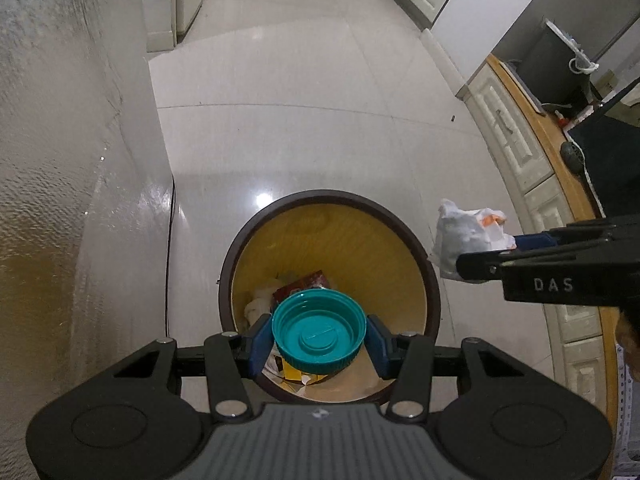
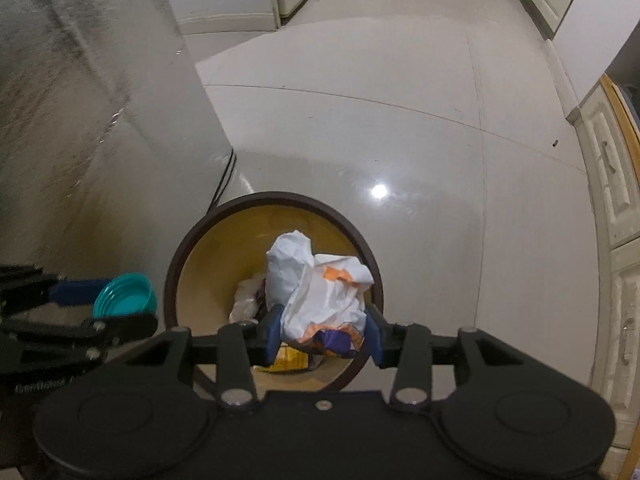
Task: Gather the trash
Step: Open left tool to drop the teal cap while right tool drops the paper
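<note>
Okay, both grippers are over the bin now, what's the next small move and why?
Probably open both and let go. The left gripper clamps the teal lid and the right gripper has the crumpled wrapper between its fingers, each directly above the bin that already holds trash.

Glossy pale tiled floor [image 1: 304,92], round dark-rimmed bin [image 1: 428,280] standing on it, black cable [image 1: 170,240] alongside
</note>
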Available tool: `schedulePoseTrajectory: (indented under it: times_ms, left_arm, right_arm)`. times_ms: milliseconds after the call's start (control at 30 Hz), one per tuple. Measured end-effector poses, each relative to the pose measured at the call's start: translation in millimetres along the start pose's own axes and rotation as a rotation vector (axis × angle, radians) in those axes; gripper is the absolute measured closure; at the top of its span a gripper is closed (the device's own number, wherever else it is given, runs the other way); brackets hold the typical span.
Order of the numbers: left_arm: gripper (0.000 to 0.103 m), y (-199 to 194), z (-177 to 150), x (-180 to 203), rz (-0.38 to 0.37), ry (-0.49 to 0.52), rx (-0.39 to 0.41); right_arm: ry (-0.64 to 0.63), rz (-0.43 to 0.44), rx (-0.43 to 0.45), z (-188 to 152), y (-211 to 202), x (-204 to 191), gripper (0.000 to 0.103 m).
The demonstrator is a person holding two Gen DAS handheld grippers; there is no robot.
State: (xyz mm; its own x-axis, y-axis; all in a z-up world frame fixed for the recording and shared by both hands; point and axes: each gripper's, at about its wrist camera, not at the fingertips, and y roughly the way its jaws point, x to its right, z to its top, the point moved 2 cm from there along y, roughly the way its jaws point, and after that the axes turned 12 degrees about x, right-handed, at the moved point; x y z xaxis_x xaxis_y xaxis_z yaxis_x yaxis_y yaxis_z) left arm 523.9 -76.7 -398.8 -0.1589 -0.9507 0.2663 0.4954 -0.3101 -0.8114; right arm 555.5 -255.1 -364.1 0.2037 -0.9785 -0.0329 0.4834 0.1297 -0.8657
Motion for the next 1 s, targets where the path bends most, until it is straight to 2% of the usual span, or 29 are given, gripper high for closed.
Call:
schedulePoseTrajectory:
  times_ms: [167, 400, 433, 500, 533, 567, 700, 767, 1000]
  left_arm:
    - [0.053, 14, 2, 2, -0.003, 0.011, -0.014]
    - [0.052, 29, 5, 8, -0.023, 0.026, -0.016]
    - [0.050, 30, 5, 8, -0.024, 0.026, -0.019]
    - [0.034, 32, 5, 8, -0.016, 0.024, -0.028]
    - [0.022, 33, 4, 7, -0.009, 0.024, -0.032]
    - [0.019, 33, 2, 6, 0.000, 0.026, -0.036]
    - [0.014, 34, -4, -1, 0.041, 0.020, -0.071]
    - [0.008, 34, -6, -5, 0.054, 0.014, -0.082]
    - [0.000, 24, -8, -11, 0.084, 0.004, -0.084]
  right_arm:
    - [0.014, 0.023, -0.031, -7, 15, 4, 0.043]
    - [0.030, 0.022, -0.069, -24, 26, 14, 0.042]
    - [0.030, 0.022, -0.074, -26, 28, 15, 0.041]
    - [0.033, 0.023, -0.084, -31, 30, 20, 0.041]
    - [0.036, 0.023, -0.090, -33, 31, 21, 0.041]
    - [0.040, 0.024, -0.095, -35, 32, 22, 0.040]
    - [0.043, 0.030, -0.106, -41, 32, 25, 0.038]
    - [0.049, 0.036, -0.105, -43, 29, 25, 0.037]
    - [0.059, 0.053, -0.082, -43, 18, 25, 0.031]
